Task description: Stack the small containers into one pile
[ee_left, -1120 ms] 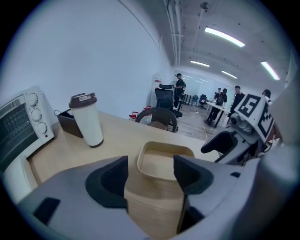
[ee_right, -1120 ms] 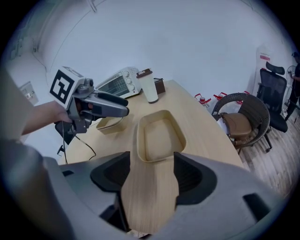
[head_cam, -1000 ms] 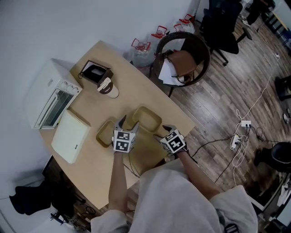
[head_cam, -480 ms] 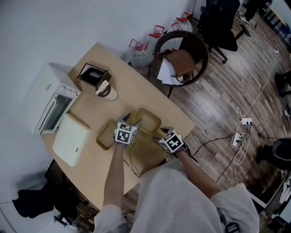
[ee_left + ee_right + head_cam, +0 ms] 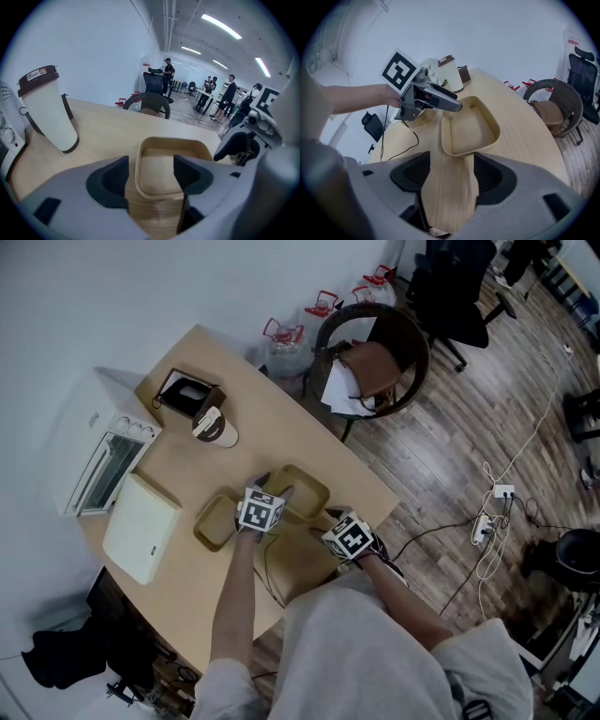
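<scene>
2 shallow, pale wooden containers with rounded corners lie open side up and empty on the table (image 5: 253, 423). The larger container (image 5: 307, 486) sits near the table's right edge; the smaller container (image 5: 210, 523) lies to its left, unstacked, and whether they touch is hidden

white toaster oven (image 5: 101, 457), lidded cup (image 5: 215, 426), wicker chair (image 5: 373, 345), water jugs (image 5: 282, 341)

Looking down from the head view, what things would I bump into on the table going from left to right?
Toaster oven → cup → left gripper → right gripper.
</scene>
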{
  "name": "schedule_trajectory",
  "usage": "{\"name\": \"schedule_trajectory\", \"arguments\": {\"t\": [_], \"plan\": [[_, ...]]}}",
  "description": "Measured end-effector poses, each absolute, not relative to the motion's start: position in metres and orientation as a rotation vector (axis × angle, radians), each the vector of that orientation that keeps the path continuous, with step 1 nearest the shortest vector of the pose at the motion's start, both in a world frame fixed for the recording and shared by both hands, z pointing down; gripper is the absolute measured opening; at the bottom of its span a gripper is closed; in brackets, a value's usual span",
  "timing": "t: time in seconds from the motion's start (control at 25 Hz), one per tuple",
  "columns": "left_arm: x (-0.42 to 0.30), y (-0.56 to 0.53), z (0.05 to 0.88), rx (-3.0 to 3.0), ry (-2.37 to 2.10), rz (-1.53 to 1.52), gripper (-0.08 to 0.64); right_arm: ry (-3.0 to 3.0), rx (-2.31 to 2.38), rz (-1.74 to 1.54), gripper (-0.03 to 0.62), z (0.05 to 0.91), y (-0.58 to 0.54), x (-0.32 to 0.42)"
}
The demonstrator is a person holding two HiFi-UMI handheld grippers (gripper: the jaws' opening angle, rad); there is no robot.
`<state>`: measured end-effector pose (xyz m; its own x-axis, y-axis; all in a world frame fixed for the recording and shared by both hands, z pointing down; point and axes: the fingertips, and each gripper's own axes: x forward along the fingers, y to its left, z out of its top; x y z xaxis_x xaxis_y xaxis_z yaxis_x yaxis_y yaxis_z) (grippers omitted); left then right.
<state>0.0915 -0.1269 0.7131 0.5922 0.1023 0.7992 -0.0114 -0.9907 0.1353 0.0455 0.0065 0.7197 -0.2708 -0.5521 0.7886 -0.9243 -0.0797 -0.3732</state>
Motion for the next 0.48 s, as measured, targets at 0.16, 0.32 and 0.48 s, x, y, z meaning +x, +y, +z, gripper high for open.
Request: {"name": "schedule_trajectory", "arguments": {"t": [0.16,0.32,0.48], "plan": [[0.095,-0.123,0.717,2.688,0.086,1.378,0.287,-1.819,1.598,1.300,0.293,0.719,0.004,0.054],[0.095,-0.120,0.717,2.679,0.087,1.381,0.287,-1.827,1.616,1.320,0.287,0.718,0.002,0.063],[0.090,-0.122,0.715,2.674,0.058,1.373,0.287,-1.821,1.610,1.310,0.287,0.718,-0.001,0.063]]}}
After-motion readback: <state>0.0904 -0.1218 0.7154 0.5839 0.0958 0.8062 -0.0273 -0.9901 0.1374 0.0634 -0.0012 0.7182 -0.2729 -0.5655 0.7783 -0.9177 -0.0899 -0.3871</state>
